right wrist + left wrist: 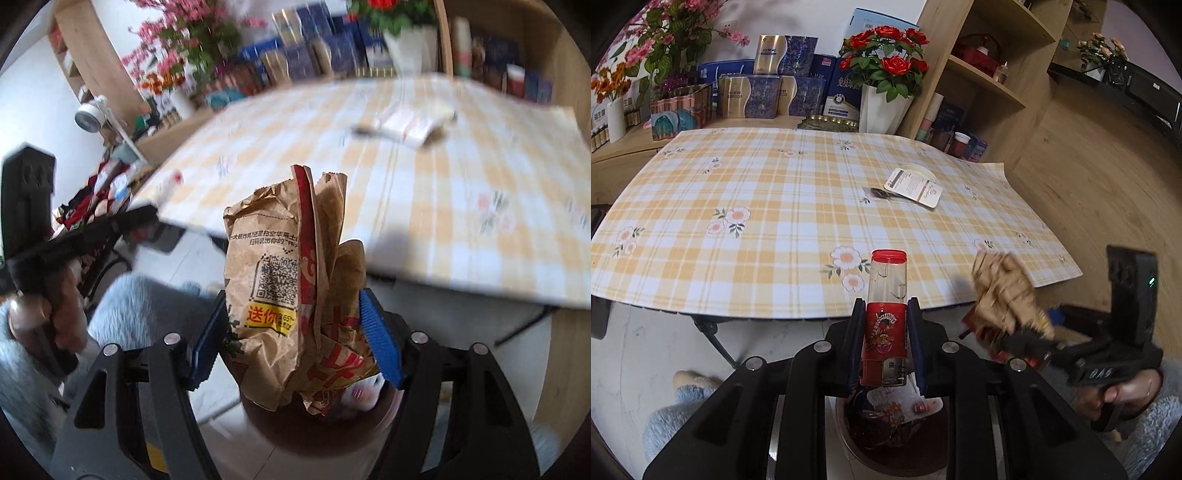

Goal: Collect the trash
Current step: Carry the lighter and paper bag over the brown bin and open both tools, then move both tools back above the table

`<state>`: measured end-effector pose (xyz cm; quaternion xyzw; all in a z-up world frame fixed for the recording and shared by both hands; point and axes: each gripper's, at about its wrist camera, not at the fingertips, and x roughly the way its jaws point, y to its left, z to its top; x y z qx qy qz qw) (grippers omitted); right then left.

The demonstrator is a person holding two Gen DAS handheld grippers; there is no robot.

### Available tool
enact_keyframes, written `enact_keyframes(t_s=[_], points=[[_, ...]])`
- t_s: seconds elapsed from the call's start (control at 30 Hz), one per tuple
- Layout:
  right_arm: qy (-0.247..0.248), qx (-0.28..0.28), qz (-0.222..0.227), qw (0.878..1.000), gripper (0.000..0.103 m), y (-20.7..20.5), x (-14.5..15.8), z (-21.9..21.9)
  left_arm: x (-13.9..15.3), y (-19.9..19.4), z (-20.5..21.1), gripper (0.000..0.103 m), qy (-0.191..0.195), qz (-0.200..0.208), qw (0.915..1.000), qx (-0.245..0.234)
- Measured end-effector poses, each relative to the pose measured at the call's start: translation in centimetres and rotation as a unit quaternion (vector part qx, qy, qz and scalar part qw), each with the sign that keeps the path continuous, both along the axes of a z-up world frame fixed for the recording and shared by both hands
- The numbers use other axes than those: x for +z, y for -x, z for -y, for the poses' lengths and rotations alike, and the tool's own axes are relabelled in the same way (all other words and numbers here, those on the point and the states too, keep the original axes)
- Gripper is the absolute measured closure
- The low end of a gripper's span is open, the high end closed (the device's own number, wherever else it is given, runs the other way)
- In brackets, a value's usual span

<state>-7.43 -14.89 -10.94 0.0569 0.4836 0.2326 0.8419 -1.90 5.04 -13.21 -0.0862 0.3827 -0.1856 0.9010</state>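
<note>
My left gripper point(885, 302) is shut on a clear plastic bottle point(886, 280) with a red cap and red label, held upright past the table's near edge. Below it stands a dark brown bin point(846, 439) with wrappers inside. My right gripper point(292, 295) is shut on a crumpled brown paper bag point(273, 280) printed in red, directly above the same bin point(280, 432). From the left wrist view, the right gripper point(1023, 339) and its bag point(1004, 291) sit to the right. A white packet point(913, 186) beside a dark scrap point(882, 194) lies on the checked tablecloth point(757, 206).
Boxes, tins and a white vase of red roses point(882, 85) line the table's far side. A wooden shelf unit point(990, 74) stands at the right. The table's dark legs point(713, 336) drop to a pale tiled floor near the bin. A hand point(1126, 391) grips the right gripper's handle.
</note>
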Motion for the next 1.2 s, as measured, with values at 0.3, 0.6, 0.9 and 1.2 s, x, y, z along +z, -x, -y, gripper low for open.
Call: enact_keyframes(t_s=[0.3,0.6,0.9,1.2], points=[[-0.009,-0.024,-0.107,0.994,0.015,0.4,-4.9,-0.4,-0.5,1.2,0.2,0.081,0.004,-0.008,0.9999,-0.005],[-0.011,-0.079,-0.07,0.994,0.009,-0.9,-2.8,2.3,-2.7,0.9,1.7,0.081,-0.006,-0.034,0.9986,-0.04],[0.046,-0.124,0.026,0.991,0.008,-1.7,2.0,5.4,-8.5,0.0,6.5,0.081,-0.054,-0.093,0.9867,-0.122],[0.036,-0.141,0.053,0.988,0.007,-2.8,4.1,6.9,-12.7,-0.2,9.4,0.08,-0.088,-0.151,0.9707,-0.164]])
